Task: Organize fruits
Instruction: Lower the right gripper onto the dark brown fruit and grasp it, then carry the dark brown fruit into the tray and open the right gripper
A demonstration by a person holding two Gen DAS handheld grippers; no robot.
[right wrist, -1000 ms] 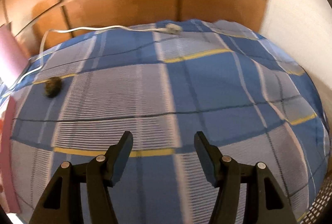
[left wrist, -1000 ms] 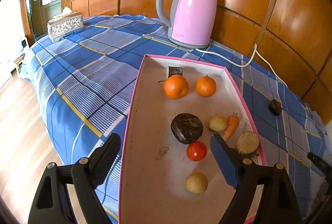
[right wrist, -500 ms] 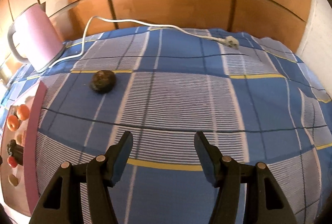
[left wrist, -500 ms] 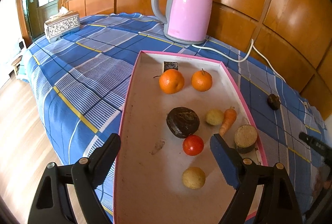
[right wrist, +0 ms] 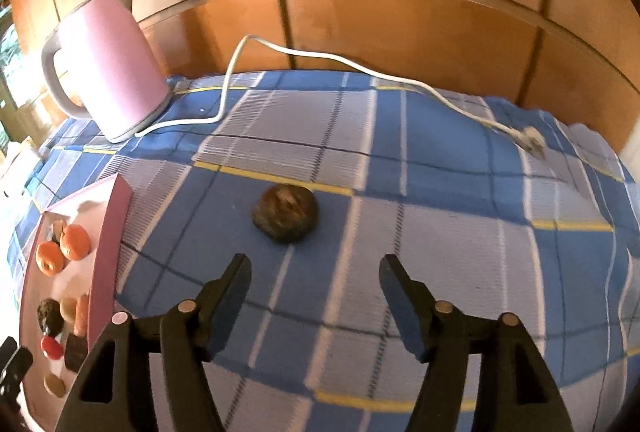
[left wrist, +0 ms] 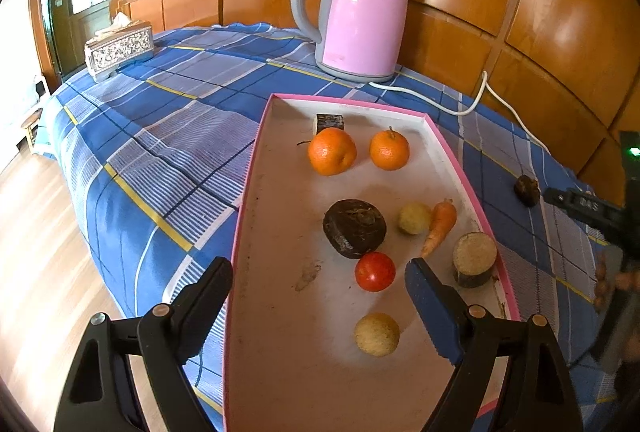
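So the dark round fruit (right wrist: 285, 213) sits alone on the blue checked cloth (right wrist: 440, 168), outside the pink-rimmed tray (left wrist: 256, 168), just ahead of the right gripper (right wrist: 314, 270). It's a squat lump with no real long axis. The jaws there are opening, nothing between them. The left gripper (left wrist: 318, 282) hovers over the tray with jaws wide and empty. Only its view shows the carrot (left wrist: 440, 226), tip pointing toward the camera, and the tissue box (left wrist: 119, 47); only the right view shows the kettle cord's plug (right wrist: 532, 143).
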